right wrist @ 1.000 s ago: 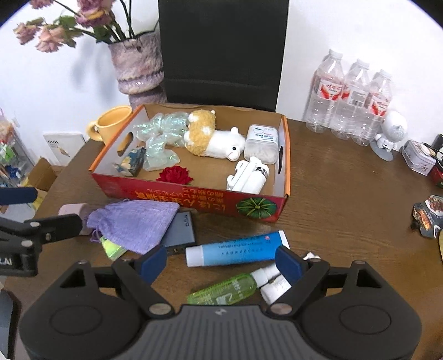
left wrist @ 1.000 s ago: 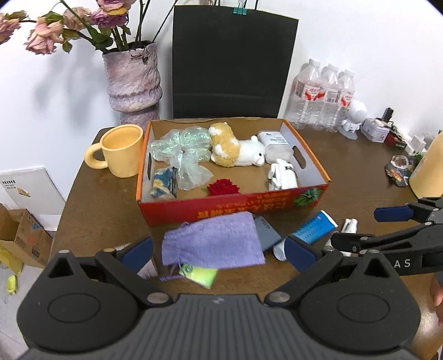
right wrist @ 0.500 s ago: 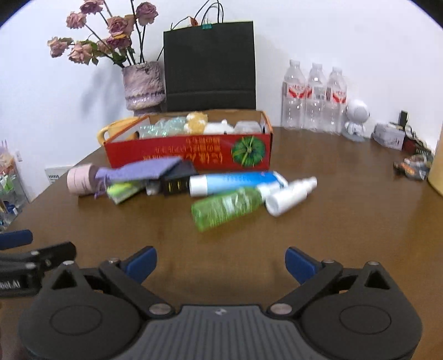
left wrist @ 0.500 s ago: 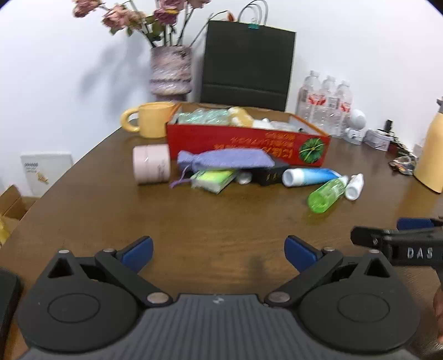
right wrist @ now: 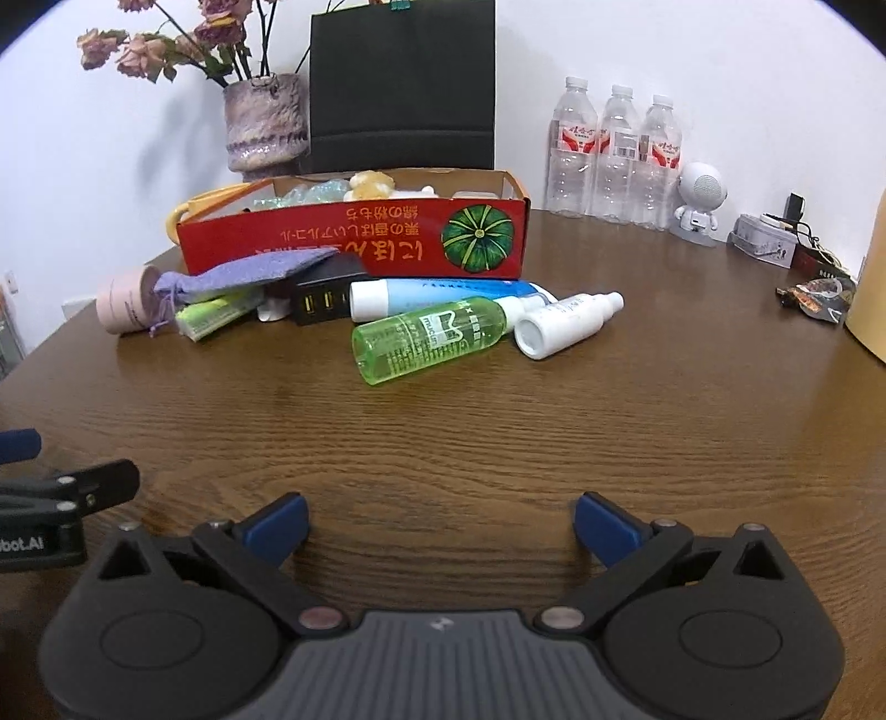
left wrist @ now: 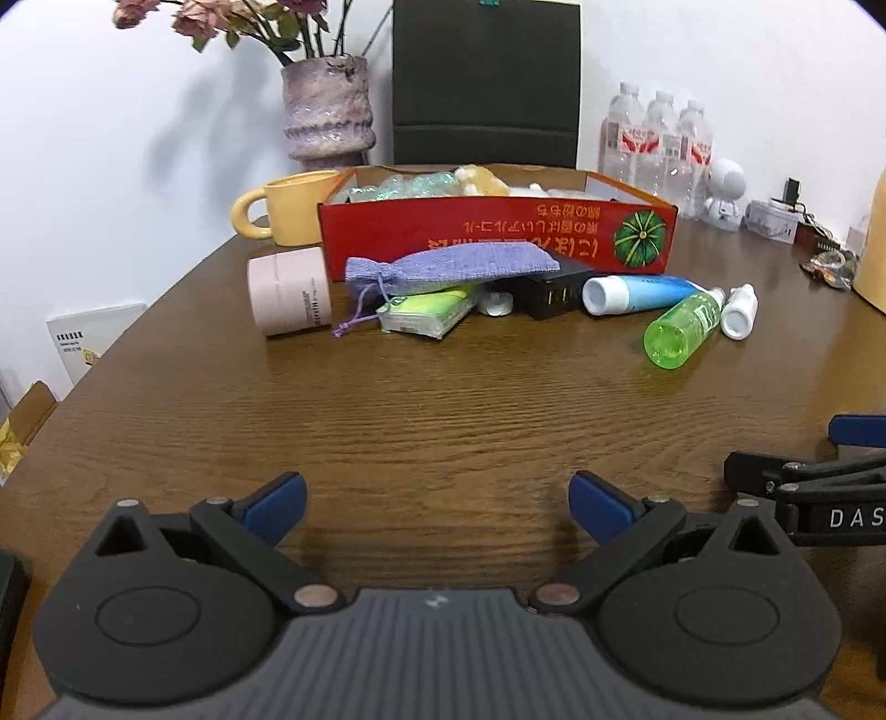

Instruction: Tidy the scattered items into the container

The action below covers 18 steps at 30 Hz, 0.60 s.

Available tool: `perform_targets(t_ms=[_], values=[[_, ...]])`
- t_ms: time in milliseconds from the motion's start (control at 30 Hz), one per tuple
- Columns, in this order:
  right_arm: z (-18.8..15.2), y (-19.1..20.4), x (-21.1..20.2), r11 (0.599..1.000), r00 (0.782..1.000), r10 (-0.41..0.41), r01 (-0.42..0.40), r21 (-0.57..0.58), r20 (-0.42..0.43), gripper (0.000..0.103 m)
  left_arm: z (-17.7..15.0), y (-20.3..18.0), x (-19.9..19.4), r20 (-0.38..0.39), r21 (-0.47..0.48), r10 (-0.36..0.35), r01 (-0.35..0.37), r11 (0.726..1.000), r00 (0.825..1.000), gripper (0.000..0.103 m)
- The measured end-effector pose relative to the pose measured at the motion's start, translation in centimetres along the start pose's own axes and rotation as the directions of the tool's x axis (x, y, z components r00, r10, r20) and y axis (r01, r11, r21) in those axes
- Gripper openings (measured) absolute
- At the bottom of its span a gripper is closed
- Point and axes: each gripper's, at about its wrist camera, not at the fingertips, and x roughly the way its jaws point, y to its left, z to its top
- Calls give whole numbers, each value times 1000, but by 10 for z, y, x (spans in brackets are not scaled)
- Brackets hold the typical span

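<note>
Both claws, left claw [left wrist: 437, 498] and right claw [right wrist: 440, 523], gape wide, empty above the table [left wrist: 443, 410].

Even, bright indoor light from above; white wall [left wrist: 138, 138] evenly lit, with a soft grey shadow of the flowers [left wrist: 221, 22] cast beside the vase [left wrist: 326, 111]. Table [left wrist: 443, 399] wood grain sharp at centre, faint sheen, no harsh glare. Strong fisheye bending at the edges, dark corners; near gripper bodies slightly soft.
</note>
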Motion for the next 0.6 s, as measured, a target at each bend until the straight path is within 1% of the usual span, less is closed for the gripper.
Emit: perform_targets(t_ms=[67,267,600], values=[[1,0,2,1000,1000,-1,1,1,0,103,2,1,6,-22,-4,5,-5,1000,1000,103],[4,2,5,1000,1000,-7,7,3,0,103,3,5,10,-29,-30,-2,1,1000,1000,103],[6,4,7,1000,1000,-9,9,0,0,103,9,2,16,-30,-16,-21,21,1000,999,103]])
